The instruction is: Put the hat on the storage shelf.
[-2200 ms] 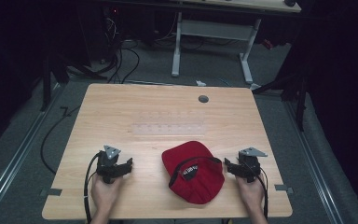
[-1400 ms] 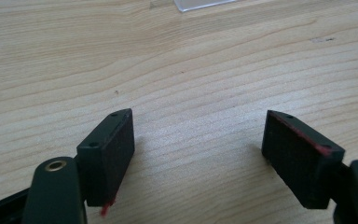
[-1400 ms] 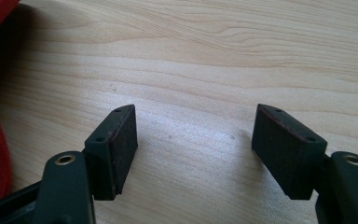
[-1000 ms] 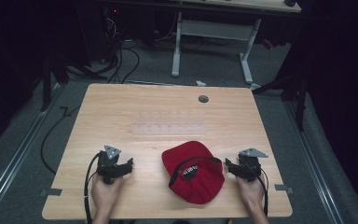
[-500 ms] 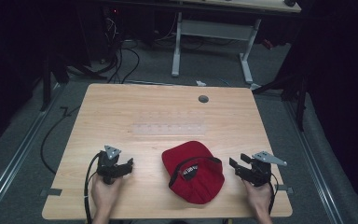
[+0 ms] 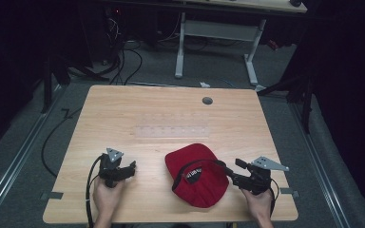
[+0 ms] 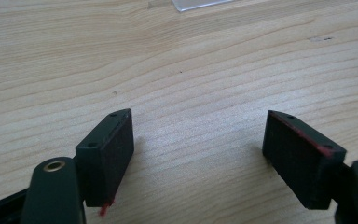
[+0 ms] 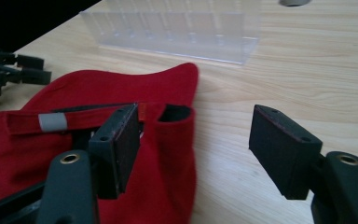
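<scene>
A red cap [image 6: 197, 173] lies upside down on the near middle of the wooden table [image 6: 147, 109], its black inner band and a label facing up. My right gripper [image 6: 230, 166] is open at the cap's right rim. In the right gripper view its left jaw sits over the cap [image 8: 74, 93] and its right jaw over bare wood, so the right gripper [image 8: 196, 116] straddles the rim. My left gripper [image 6: 132, 166] rests left of the cap, apart from it. In its own view the left gripper [image 7: 200, 119] stands open over bare wood.
A clear plastic rack [image 6: 171, 130] lies flat across the table's middle, just beyond the cap, and appears as the clear rack [image 8: 177, 32] in the right gripper view. A round cable hole [image 6: 207, 100] is near the far edge. A white-legged desk [image 6: 218, 33] stands behind.
My right gripper drew back to the right, then came in leftward to the cap's rim. The left gripper and the cap have stayed put.
</scene>
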Motion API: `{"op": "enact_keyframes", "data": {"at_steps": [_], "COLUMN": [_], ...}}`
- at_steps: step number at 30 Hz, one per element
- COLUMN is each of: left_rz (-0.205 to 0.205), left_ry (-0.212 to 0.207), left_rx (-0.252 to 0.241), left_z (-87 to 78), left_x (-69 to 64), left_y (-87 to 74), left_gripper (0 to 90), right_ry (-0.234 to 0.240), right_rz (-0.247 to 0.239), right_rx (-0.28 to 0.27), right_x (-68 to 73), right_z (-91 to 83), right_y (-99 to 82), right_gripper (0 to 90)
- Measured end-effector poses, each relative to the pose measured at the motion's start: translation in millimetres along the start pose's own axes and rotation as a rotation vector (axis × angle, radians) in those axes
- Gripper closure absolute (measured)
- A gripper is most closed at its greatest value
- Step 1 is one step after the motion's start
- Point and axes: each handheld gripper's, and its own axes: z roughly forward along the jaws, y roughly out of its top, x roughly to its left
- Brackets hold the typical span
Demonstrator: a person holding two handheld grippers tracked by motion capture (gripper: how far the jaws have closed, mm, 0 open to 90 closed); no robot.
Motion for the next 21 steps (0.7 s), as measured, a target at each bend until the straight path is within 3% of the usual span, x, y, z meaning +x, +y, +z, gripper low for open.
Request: {"op": "enact_keyframes", "data": {"at_steps": [4, 11, 21], "left_rz": [0.0, 0.0, 0.0], "left_ry": [0.0, 0.0, -0.001], "left_rx": [0.0, 0.0, 0.0], "left_z": [0.0, 0.0, 0.0], "left_x": [0.0, 0.0, -0.3], "left_y": [0.0, 0.0, -0.2], "left_gripper": [25.0, 25.0, 25.0], "right_ry": [0.024, 0.021, 0.042], "right_rz": [-0.026, -0.015, -0.002], "right_rx": [0.039, 0.095, 0.149], "right_x": [6.7, 3.7, -0.6], "right_z": [15.4, 36.5, 55.4], "right_y": [1.8, 0.1, -3.8], "right_gripper": [29.4, 28.6, 34.4]}}
